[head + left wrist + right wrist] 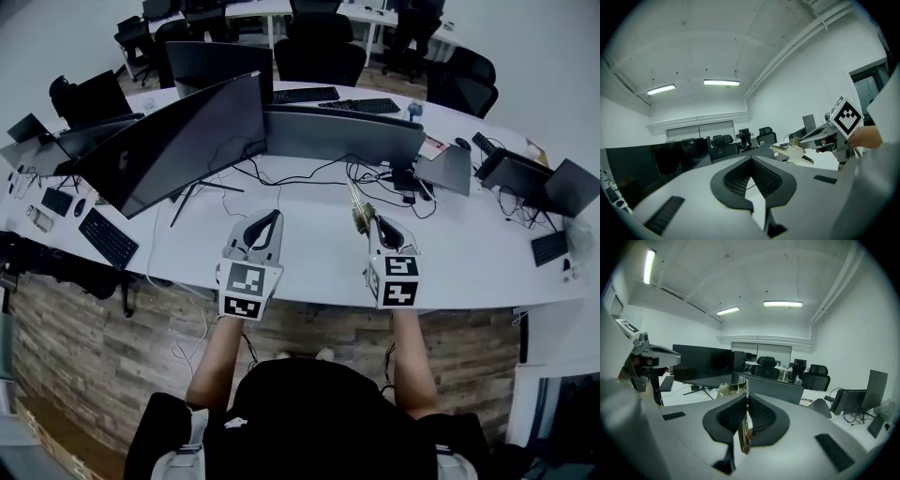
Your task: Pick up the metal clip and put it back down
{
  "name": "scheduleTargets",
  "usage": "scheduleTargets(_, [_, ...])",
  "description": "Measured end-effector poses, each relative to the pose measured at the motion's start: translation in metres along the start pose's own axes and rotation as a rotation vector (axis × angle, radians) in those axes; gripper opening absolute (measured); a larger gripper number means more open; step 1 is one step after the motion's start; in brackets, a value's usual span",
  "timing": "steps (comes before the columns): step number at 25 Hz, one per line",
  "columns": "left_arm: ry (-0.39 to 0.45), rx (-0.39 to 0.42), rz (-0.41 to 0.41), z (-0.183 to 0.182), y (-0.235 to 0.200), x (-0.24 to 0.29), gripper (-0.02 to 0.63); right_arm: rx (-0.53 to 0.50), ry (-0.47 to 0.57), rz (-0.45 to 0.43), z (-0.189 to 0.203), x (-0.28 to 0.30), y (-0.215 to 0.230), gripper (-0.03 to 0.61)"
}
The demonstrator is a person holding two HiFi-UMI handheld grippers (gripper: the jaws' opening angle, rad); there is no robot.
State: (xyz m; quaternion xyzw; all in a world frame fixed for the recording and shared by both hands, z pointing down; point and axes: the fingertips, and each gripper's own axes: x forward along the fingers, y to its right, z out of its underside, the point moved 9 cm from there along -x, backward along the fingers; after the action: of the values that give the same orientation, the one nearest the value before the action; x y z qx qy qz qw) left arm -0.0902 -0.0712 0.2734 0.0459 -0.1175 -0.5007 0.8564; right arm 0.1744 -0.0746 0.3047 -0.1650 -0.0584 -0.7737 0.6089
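brass-toned metal clip [359,206] sits pinched in the right gripper [373,225], jaws narrow on it, at centre frame, clear above the white surface [319,267]. left gripper [266,228] beside it, jaws together on nothing. we judge the pick-up done; the put-down remains. next move calls for slow lowering to the surface, then opening the jaws.

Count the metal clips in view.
1. The metal clip is clamped in the right claw, held above the white desk. Others could hide behind the monitors.
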Motion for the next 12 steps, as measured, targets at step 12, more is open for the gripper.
scheduleTargets(12, [0.038,0.014,-0.017,-0.017,-0.002,-0.009,0.009,0.005,0.057,0.010,-0.015,-0.017,0.002,0.031])
